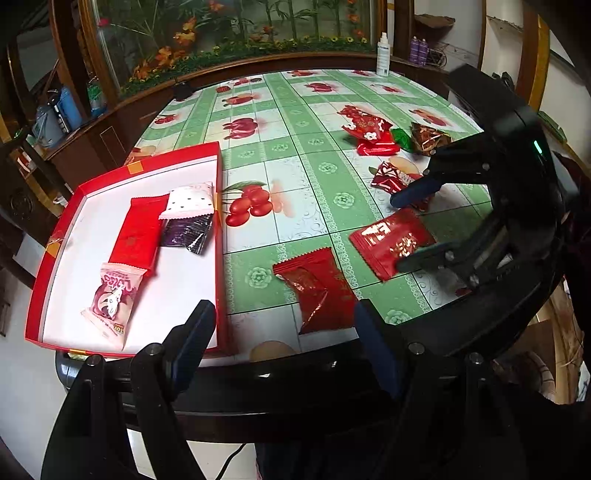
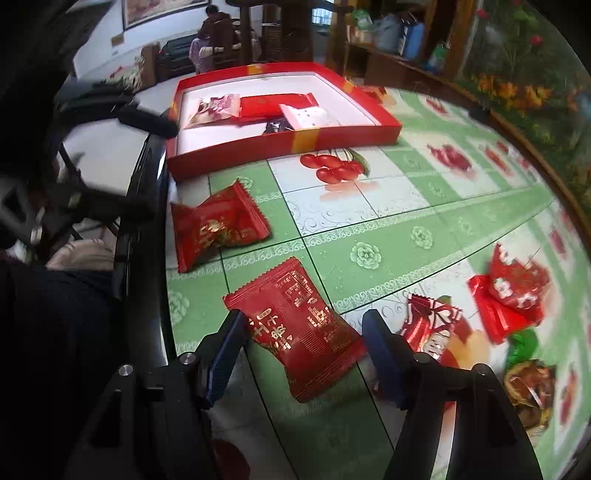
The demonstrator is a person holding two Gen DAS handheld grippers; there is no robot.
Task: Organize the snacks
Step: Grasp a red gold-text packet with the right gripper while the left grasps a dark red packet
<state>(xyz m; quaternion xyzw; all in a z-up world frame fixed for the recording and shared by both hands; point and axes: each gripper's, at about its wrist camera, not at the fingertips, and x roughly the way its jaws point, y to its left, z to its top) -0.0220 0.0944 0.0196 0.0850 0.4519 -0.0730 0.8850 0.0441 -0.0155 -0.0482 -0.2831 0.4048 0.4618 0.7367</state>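
Left gripper (image 1: 284, 317): jaws apart, nothing between them; hangs over the near table edge, between the red tray and a red packet.
Right gripper (image 2: 303, 332): jaws apart, straddling a red packet with gold print (image 2: 299, 328); whether the pads touch the wrapper I cannot tell.
Near packets: a second red packet (image 2: 218, 225) lies flat on the cloth, between the straddled one and the tray.
Red tray (image 1: 221, 236): shallow, white floor, at the table's left edge. Holds a pink packet (image 1: 112, 299), a long red packet (image 1: 138, 232), a purple packet (image 1: 186, 234) and a white dotted packet (image 1: 190, 203) lying partly over the purple one.
Loose pile: further along the right side, small red sweets (image 1: 369, 131), a green wrapper (image 1: 402, 138) and a brown-gold wrapper (image 1: 428, 138), close together.
Surface: table (image 1: 310, 177) covered by a glossy green-and-white checked cloth printed with cherries and other fruit; dark rim.
Far edge: a white spray bottle (image 1: 383, 53) stands upright.
Room: wooden cabinet with a flower and bamboo panel (image 1: 236, 33) behind the table; cluttered shelves to the side; people seated in the far background of the right wrist view.
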